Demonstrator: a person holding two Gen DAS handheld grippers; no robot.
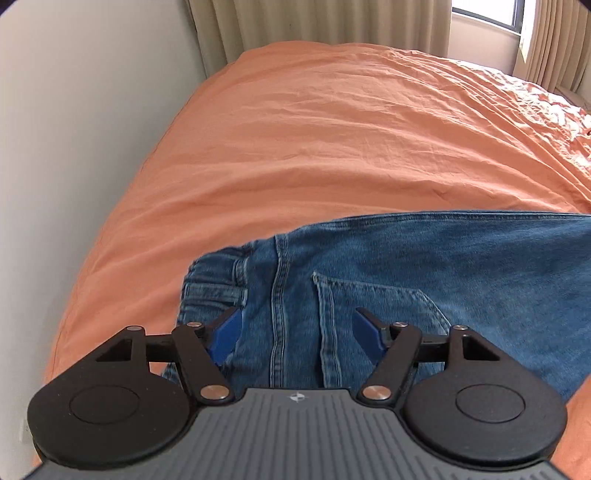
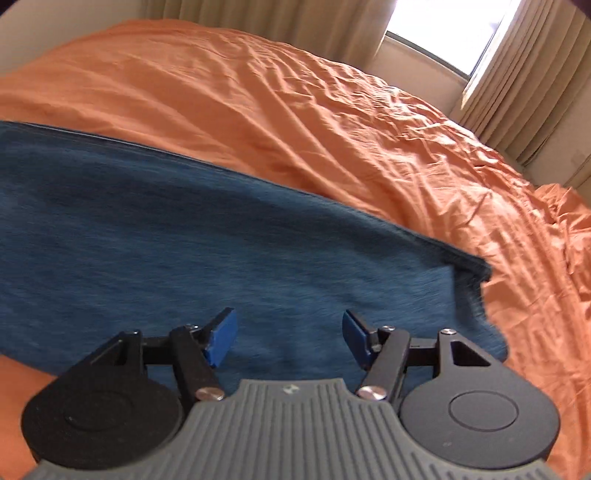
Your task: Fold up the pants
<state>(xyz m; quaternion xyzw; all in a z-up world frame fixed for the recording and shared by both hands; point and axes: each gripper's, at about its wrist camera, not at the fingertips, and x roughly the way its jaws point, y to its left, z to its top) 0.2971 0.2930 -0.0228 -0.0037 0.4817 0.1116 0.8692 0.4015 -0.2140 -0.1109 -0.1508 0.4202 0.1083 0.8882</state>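
Observation:
Blue denim pants (image 1: 424, 266) lie flat on the orange bed, folded lengthwise. In the left wrist view the elastic waistband (image 1: 210, 277) and a back pocket (image 1: 373, 314) are close in front. My left gripper (image 1: 295, 325) is open and empty, just above the waist end. In the right wrist view the pants' leg (image 2: 184, 236) runs from the left to the hem end (image 2: 469, 273) at the right. My right gripper (image 2: 290, 328) is open and empty, over the leg near the hem.
The orange bedsheet (image 1: 314, 140) is wrinkled and stretches far beyond the pants. A white wall (image 1: 74, 129) borders the bed on the left. Beige curtains (image 2: 524, 81) and a bright window (image 2: 443, 33) stand behind the bed.

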